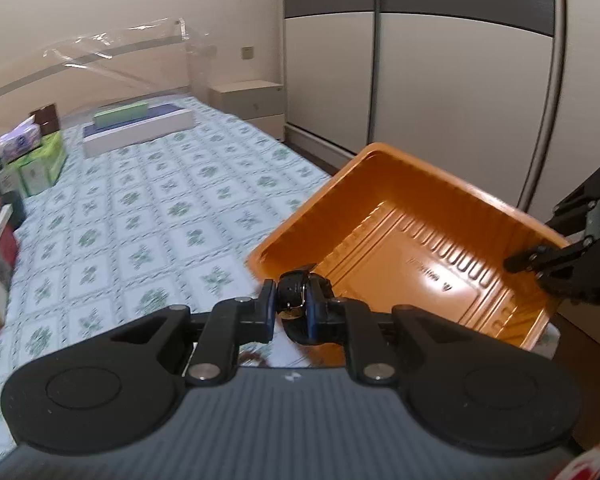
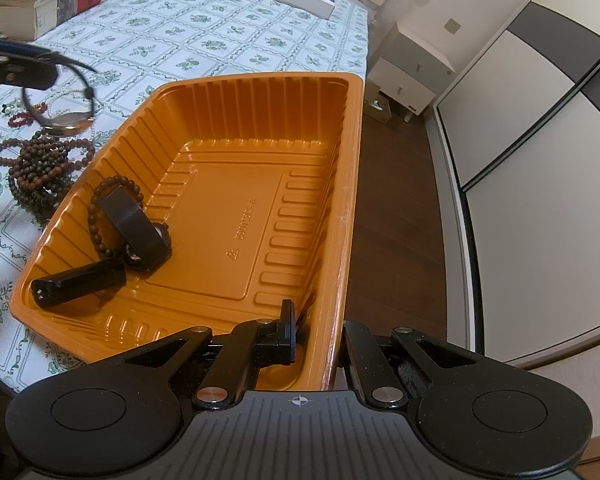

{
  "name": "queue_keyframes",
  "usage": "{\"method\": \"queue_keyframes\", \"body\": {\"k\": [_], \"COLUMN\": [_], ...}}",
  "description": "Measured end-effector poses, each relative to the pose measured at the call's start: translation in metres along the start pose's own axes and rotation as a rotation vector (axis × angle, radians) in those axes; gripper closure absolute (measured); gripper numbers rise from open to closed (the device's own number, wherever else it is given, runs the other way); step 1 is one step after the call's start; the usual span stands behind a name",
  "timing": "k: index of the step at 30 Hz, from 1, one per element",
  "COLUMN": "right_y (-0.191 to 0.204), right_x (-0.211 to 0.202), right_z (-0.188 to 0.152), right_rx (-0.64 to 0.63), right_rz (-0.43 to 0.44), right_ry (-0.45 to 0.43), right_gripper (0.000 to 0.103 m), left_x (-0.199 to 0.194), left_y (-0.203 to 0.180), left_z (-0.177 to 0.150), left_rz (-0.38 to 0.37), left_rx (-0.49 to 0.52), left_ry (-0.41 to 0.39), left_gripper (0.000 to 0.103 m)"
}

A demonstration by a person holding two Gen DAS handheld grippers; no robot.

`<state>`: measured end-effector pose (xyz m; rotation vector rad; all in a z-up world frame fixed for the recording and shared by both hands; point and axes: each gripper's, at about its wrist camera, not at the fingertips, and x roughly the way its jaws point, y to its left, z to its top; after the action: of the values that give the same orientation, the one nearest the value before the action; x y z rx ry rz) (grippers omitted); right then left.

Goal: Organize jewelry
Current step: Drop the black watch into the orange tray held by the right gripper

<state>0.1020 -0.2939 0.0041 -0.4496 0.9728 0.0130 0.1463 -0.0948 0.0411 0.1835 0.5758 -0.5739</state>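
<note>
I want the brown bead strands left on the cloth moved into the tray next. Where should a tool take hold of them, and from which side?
Grip the brown bead strands where the loops bunch thickest, near the middle of the pile, coming from above. They lie flat and tangled on the tablecloth, so a pinch across several strands should lift most together. The orange tray wall sits close on their right, so a side approach looks cramped.

- Orange tray (image 2: 236,184): ribbed plastic, at the table's edge, mostly bare.
- In its near-left corner: a dark bead bracelet (image 2: 100,216), a black-strapped watch (image 2: 140,232) and a black cylinder (image 2: 76,282).
- Another watch (image 2: 70,124) (black strap, pale dial) hangs lifted above the table.
- Brown bead strands (image 2: 40,168) lie heaped beside the tray.
</note>
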Motion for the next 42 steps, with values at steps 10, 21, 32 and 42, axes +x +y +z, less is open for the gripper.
{"method": "queue_keyframes", "body": {"k": [10, 21, 32, 42], "right_y": [-0.002, -0.002, -0.002, -0.002], "right_x": [-0.001, -0.001, -0.003, -0.003], "right_z": [0.0, 0.001, 0.001, 0.001], "right_rx": [0.001, 0.003, 0.009, 0.009], "right_rz": [0.001, 0.001, 0.004, 0.003], "right_ry": [0.0, 0.0, 0.003, 0.002], "right_gripper": [0.098, 0.098, 0.098, 0.098], "left_x": [0.031, 0.054, 0.048, 0.013], "left_y": [-0.03, -0.053, -0.047, 0.013], "left_z": [0.015, 0.015, 0.008, -0.026], "left_rz": [-0.047, -0.088, -0.087, 0.063], "left_rx": [0.057, 0.076, 0.053, -0.038], "left_ry": [0.015, 0.03, 0.014, 0.027], "left_gripper": [0.09, 0.089, 0.081, 0.079]}}
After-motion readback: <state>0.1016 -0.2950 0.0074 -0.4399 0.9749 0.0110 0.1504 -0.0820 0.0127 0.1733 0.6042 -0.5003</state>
